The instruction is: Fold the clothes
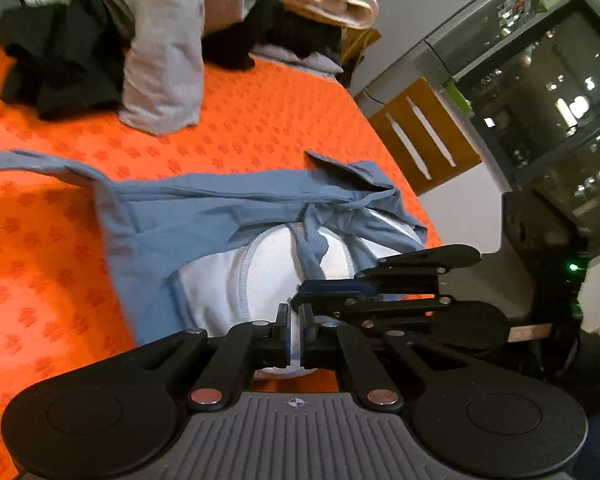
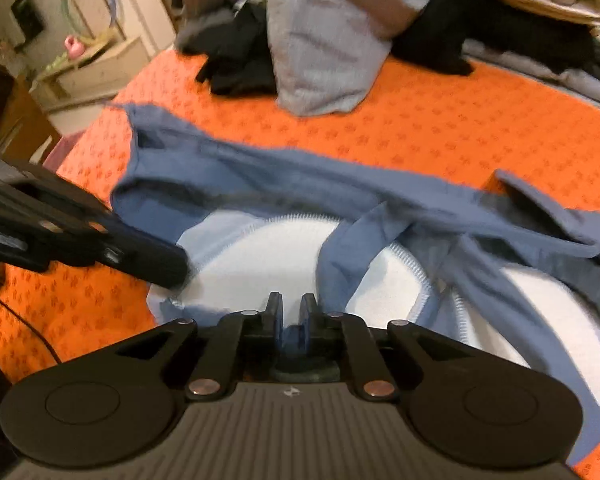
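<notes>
We hold our left gripper [image 1: 295, 330] low over the blue garment [image 1: 204, 208], its fingers nearly together and pinching a fold of the garment's pale edge. Our right gripper [image 2: 291, 322] sits just beside it at the same near edge of the garment, fingers drawn close on a bunch of blue cloth. In the left wrist view the right gripper reaches in from the right, crossing just ahead of the left.

My black tongs [image 1: 295, 334] pinch a blue garment [image 1: 204, 208] with white lining, lying on the orange bedspread [image 1: 260, 120] patterned with darker orange motifs, black and grey clothes [image 1: 100, 48] heaped beyond it.
</notes>
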Demonstrator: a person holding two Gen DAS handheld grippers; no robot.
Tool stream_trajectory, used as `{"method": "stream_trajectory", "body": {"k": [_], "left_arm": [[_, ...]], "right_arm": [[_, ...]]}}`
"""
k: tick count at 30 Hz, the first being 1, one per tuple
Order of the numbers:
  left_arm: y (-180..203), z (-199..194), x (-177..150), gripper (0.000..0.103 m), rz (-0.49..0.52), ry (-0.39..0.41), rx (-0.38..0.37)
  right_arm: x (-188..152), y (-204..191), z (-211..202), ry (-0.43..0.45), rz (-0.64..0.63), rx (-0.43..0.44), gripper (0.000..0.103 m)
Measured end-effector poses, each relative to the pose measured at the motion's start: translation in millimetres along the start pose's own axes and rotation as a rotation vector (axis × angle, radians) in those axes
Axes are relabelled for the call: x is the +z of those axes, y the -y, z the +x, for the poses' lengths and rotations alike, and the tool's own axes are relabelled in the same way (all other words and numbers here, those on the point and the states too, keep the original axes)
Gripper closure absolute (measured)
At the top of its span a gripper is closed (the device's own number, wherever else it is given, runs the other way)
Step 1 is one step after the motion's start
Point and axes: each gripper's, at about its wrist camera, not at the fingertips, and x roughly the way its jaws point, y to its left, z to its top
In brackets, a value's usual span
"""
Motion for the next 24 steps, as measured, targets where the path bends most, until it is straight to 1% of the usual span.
{"method": "stream_trajectory", "body": {"k": [1, 5, 7, 8, 10, 11, 13, 14, 16, 18, 20, 24], "left_arm": [[2.4, -6.9, -2.5, 0.097, 0.005, 0.026, 0.030], [3.7, -31.8, -11.6, 0.088, -0.009, 0.132, 0.171], [2.3, -42.9, -16.1, 0.086, -0.020, 0.184, 0.250], [1.2, -46.7, -18.0, 0.083, -0.020, 0.204, 0.280], [-1.1, -49.0, -20.2, 0.074, -0.018, 0.237, 0.339], [-2.2, -47.0, -20.3, 0.073, -0.017, 0.241, 0.359], [-4.4, -41.9, -19.9, 0.068, -0.017, 0.244, 0.393], [-5.6, -39.3, -19.7, 0.062, -0.016, 0.246, 0.410], [-6.9, -32.3, -21.7, 0.056, -0.030, 0.235, 0.411], [-8.2, -25.2, -23.9, 0.056, -0.046, 0.223, 0.408], [-5.3, -19.3, -24.8, 0.056, -0.046, 0.224, 0.427], [3.4, -16.4, -22.1, 0.056, -0.059, 0.271, 0.451]], "right_arm": [[-0.2, -0.5, -2.8, 0.001, -0.007, 0.004, 0.089], [0.1, -0.8, -16.9, 0.018, -0.025, 0.013, 0.086], [0.7, 0.8, -27.3, 0.034, -0.026, 0.015, 0.081], [0.9, 2.3, -33.2, 0.045, -0.023, 0.018, 0.080], [-0.9, 5.9, -45.1, 0.061, -0.014, 0.018, 0.075], [-3.4, 9.9, -50.8, 0.071, -0.004, 0.005, 0.075], [-8.3, 17.8, -62.3, 0.091, 0.015, -0.022, 0.072], [-10.7, 21.8, -68.1, 0.101, 0.024, -0.035, 0.071], [-15.7, 29.8, -79.6, 0.121, 0.043, -0.062, 0.069], [-20.6, 37.8, -91.1, 0.141, 0.062, -0.089, 0.069], [-23.4, 49.8, -102.1, 0.162, 0.084, -0.127, 0.069], [-19.1, 80.9, -113.0, 0.179, 0.078, -0.217, 0.064]]}}
